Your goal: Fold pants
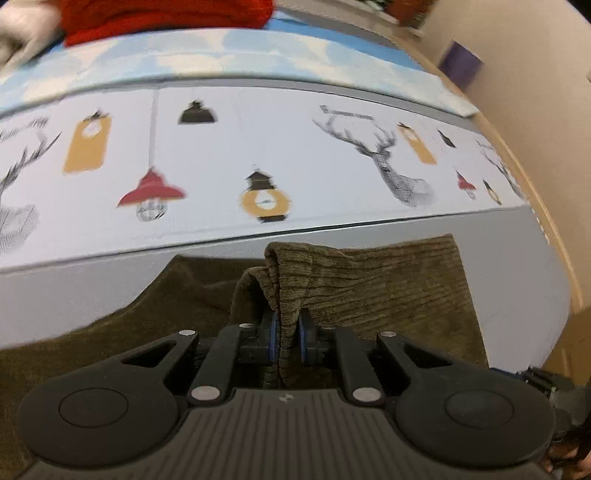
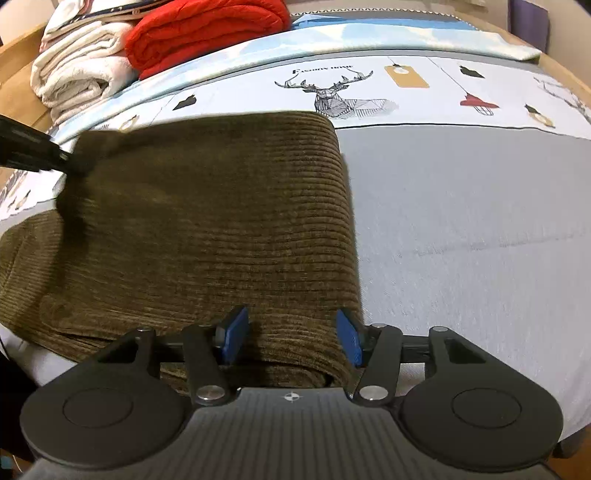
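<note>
Olive-brown corduroy pants [image 2: 207, 221] lie folded on the bed, ribs running across. In the left wrist view a raised fold of the pants [image 1: 332, 280] stands up between the blue pads, and my left gripper [image 1: 289, 332] is shut on it. The right wrist view shows that gripper [image 2: 70, 164] as a dark blurred shape at the pants' far left corner. My right gripper [image 2: 291, 336] is open at the near right corner, its blue pads [image 2: 349, 341] apart with corduroy lying between them, not pinched.
The bed cover [image 2: 461, 221] is grey near me, with a band of deer and lantern prints [image 1: 258, 155] beyond. A folded red blanket [image 2: 207, 29] and white towels [image 2: 77, 70] sit at the far left. A wooden bed edge [image 1: 546, 155] runs along the right.
</note>
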A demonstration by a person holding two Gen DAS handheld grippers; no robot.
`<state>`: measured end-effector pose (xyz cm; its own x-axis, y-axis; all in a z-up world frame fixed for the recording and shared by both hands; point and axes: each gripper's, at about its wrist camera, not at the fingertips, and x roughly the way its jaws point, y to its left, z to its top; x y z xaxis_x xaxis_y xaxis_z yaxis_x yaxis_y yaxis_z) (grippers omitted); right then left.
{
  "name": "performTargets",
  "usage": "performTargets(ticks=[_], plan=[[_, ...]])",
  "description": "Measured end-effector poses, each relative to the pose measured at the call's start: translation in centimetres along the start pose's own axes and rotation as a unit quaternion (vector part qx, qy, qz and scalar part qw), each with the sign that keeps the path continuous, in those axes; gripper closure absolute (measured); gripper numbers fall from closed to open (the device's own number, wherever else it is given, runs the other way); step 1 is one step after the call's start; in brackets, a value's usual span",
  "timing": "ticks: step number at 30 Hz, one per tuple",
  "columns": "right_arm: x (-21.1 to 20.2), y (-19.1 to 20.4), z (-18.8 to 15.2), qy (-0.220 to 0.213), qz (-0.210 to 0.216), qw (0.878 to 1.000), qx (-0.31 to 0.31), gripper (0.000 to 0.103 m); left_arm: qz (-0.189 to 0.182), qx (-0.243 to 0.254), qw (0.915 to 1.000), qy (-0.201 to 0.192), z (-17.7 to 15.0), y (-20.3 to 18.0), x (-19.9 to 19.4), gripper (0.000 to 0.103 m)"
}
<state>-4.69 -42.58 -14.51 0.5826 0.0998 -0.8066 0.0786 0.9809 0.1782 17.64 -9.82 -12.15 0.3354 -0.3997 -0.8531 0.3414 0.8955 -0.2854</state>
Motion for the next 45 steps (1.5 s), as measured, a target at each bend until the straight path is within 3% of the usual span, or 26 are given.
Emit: performTargets(ticks=[3, 5, 6, 10, 13, 17, 19, 21, 22, 24, 26, 29, 30, 32, 33, 34, 36, 40, 45], plan=[[0.0, 0.4, 0.1, -0.002, -0.001, 1.0, -0.005, 0.047, 0.028, -0.018, 0.9994, 0.009, 0.3, 0.7, 1.4, 0.083], [0.0, 0.5, 0.3, -0.001, -0.009, 1.0, -0.003, 0.047, 0.091, -0.011, 0.9958, 0.002, 0.5, 0.7, 1.5, 0.079], [0.0, 0.6, 0.3, -0.001, -0.013, 1.0, -0.002, 0.047, 0.104, -0.003, 0.9946, 0.0, 0.3, 0.5, 1.3, 0.078], [-0.1, 0.9, 0.5, 0.004, -0.028, 1.0, -0.01, 0.047, 0.039, 0.036, 0.9983, -0.025, -0.7, -0.9, -1.0, 0.078], [0.3, 1.6, 0.3, 0.014, -0.047, 0.998, -0.04, 0.047, -0.022, 0.088, 0.9959, 0.008, -2.2, -2.4, -0.6, 0.078], [-1.1, 3.1, 0.7, -0.022, -0.041, 0.997, -0.065, 0.047, -0.005, 0.163, 0.9831, 0.082, -4.6, -3.7, 2.6, 0.078], [-1.3, 4.1, 0.7, -0.028, -0.03, 0.995, -0.091, 0.047, 0.025, 0.216, 0.9684, 0.122, -6.8, -4.2, 4.2, 0.078], [0.2, 4.9, 0.2, 0.015, -0.064, 0.989, -0.134, 0.047, 0.042, 0.279, 0.9523, 0.116, -8.6, -4.9, 4.4, 0.078], [1.0, 5.0, -0.3, 0.036, -0.079, 0.985, -0.15, 0.047, 0.046, 0.289, 0.9494, 0.115, -8.9, -5.3, 4.2, 0.078], [1.0, 5.3, -0.3, 0.03, -0.088, 0.984, -0.15, 0.047, 0.051, 0.275, 0.9534, 0.113, -9.1, -5.2, 3.6, 0.078], [0.0, 5.4, 0.4, 0.001, -0.085, 0.988, -0.129, 0.048, 0.033, 0.288, 0.9529, 0.089, -9.5, -5.9, 2.0, 0.078], [-1.3, 5.5, 0.7, -0.042, -0.042, 0.993, -0.105, 0.046, -0.008, 0.3, 0.9504, 0.083, -10.4, -6.3, 0.8, 0.076], [-0.8, 5.5, 0.3, -0.031, -0.036, 0.993, -0.107, 0.045, -0.003, 0.306, 0.9469, 0.1, -11.0, -6.2, 1.2, 0.076], [1.5, 5.6, -0.9, 0.026, -0.054, 0.99, -0.124, 0.045, 0.027, 0.353, 0.9269, 0.126, -13.0, -6.3, 2.6, 0.076], [1.5, 6.0, -1.2, 0.012, -0.064, 0.988, -0.137, 0.045, 0.031, 0.377, 0.9189, 0.112, -13.5, -6.5, 2.4, 0.075], [1.5, 6.6, -0.9, 0.009, -0.074, 0.987, -0.14, 0.045, 0.037, 0.381, 0.9177, 0.105, -13.6, -6.8, 2.1, 0.075], [0.8, 7.0, -0.4, -0.012, -0.073, 0.99, -0.121, 0.045, 0.044, 0.353, 0.9299, 0.094, -13.4, -6.5, 1.5, 0.073], [-1.4, 7.3, 0.4, -0.061, -0.049, 0.994, -0.077, 0.045, 0.06, 0.343, 0.9361, 0.052, -14.0, -7.4, -0.5, 0.061], [-3.5, 8.8, 1.6, -0.097, -0.021, 0.992, -0.077, 0.045, 0.062, 0.31, 0.9486, 0.023, -13.9, -8.1, -1.9, 0.06]])
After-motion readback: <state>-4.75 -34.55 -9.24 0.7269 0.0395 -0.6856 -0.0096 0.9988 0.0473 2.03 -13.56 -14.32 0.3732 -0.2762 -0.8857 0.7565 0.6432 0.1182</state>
